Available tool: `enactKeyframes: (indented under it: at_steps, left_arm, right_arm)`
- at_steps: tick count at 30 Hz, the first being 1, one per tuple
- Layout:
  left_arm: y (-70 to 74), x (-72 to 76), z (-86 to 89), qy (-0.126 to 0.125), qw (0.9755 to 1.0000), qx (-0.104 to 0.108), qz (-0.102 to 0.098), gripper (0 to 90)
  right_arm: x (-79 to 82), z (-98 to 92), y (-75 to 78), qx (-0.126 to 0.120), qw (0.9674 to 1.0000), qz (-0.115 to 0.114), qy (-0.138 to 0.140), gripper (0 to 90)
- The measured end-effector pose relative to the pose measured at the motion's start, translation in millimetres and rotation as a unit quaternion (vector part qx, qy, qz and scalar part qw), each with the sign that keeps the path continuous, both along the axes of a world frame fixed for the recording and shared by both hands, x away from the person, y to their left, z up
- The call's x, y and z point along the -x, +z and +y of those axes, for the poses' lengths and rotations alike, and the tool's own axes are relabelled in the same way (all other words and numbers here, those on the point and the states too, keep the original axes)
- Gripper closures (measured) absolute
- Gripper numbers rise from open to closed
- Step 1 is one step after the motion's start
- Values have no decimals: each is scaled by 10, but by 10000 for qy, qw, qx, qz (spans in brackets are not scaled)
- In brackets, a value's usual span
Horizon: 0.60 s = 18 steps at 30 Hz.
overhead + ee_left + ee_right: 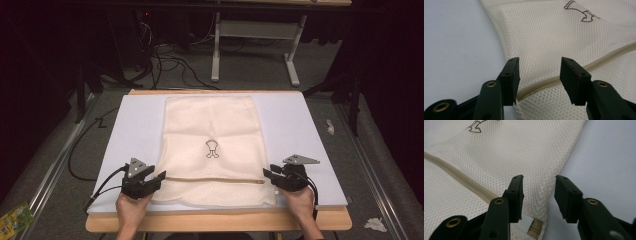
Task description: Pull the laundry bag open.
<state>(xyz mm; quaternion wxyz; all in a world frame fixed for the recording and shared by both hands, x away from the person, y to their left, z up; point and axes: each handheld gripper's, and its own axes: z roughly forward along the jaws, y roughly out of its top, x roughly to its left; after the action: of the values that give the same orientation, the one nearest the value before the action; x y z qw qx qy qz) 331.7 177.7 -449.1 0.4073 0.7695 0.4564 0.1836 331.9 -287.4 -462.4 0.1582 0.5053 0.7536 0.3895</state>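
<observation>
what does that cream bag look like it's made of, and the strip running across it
The bag looks like a fine synthetic mesh, matte cream: tiny regular holes cover it. The strip looks like a zipper with woven beige tape, its ribbed lines running lengthwise; whether its teeth are plastic or metal, I can't tell.

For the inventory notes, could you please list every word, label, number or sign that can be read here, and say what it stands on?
No readable words or numbers.
Mesh bag: a small dark outline drawing, a figure rather than letters; partly cut off in both gripper views.
Green packet on the floor at the lower left: printing too small and blurred to read.
Metal zipper end: no marking can be made out.
</observation>
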Motion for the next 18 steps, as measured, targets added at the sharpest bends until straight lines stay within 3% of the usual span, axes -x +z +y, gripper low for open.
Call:
enactKeyframes:
  at_steps: [6, 8, 10, 13, 15, 18]
  left_arm:
    - [-34, 57, -87, -103, 9999, 67, -11, 485]
    - [-30, 93, -166, -183, 9998, -48, -79, 482]
    - [-17, 129, -259, -336, 9993, -41, -140, 480]
    - [-4, 163, -381, -503, 9985, 46, -189, 477]
    - [0, 170, -463, -576, 9981, -60, -233, 474]
    - [-10, 136, -576, -741, 9971, 96, -167, 471]
  right_arm:
    - [10, -63, 64, -88, 9997, 191, -93, 493]
    - [6, -79, 63, -135, 9995, 292, -78, 491]
    - [15, -92, 56, -95, 9990, 429, -78, 491]
    - [19, -108, 49, -93, 9989, 458, -76, 496]
    - [24, -122, 51, -136, 9984, 545, -54, 534]
    - [20, -113, 58, -102, 9981, 612, -29, 547]
